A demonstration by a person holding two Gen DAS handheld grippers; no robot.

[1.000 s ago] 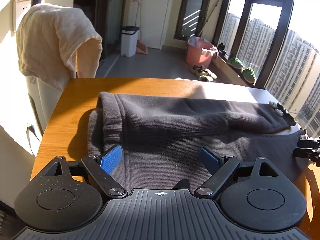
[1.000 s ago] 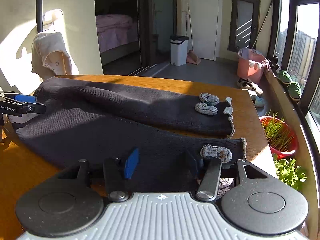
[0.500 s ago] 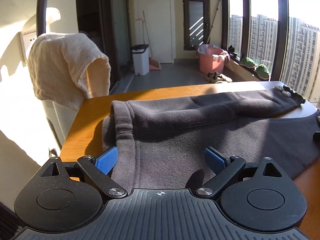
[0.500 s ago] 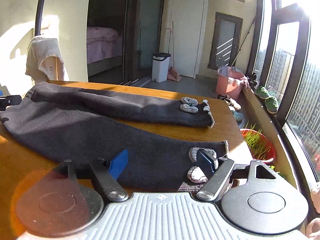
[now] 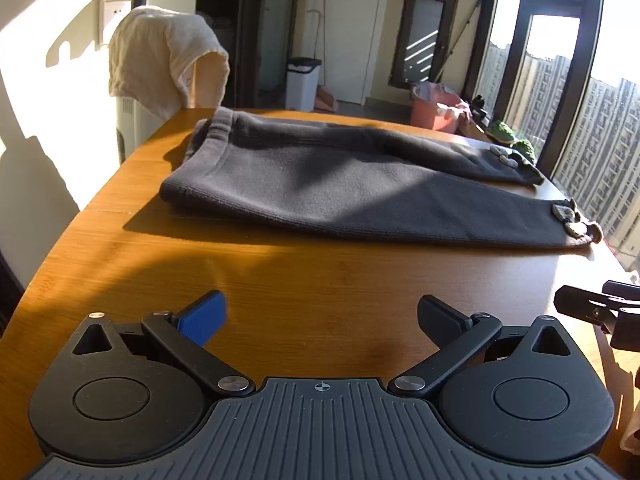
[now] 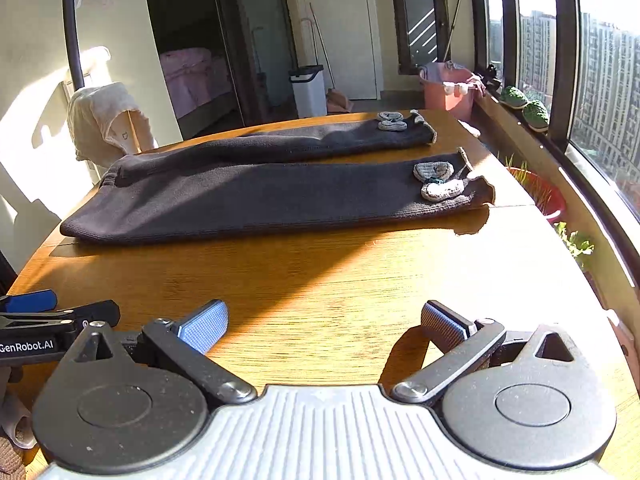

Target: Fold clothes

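Dark grey knit trousers (image 5: 352, 188) lie flat across the far half of the wooden table (image 5: 304, 280), waistband to the left and both legs stretched right. Grey patches (image 6: 436, 180) mark the leg ends. In the right wrist view the same trousers (image 6: 256, 196) show two legs side by side. My left gripper (image 5: 320, 316) hovers open over bare wood, well short of the cloth. Open too is my right gripper (image 6: 324, 320), also over bare table near the front edge. Nothing sits between either pair of fingers. The left gripper (image 6: 44, 312) shows at the far left of the right wrist view.
A cream towel (image 5: 160, 56) hangs over a white appliance beyond the table's left end. A pink tub (image 5: 436, 108), a white bin (image 5: 302, 84) and a doorway stand behind. A red planter (image 6: 540, 196) sits by the window, right of the table.
Both grippers have pulled back from the trousers towards the table's front edge. They were over the cloth one second ago and now stand over bare wood, wider open.
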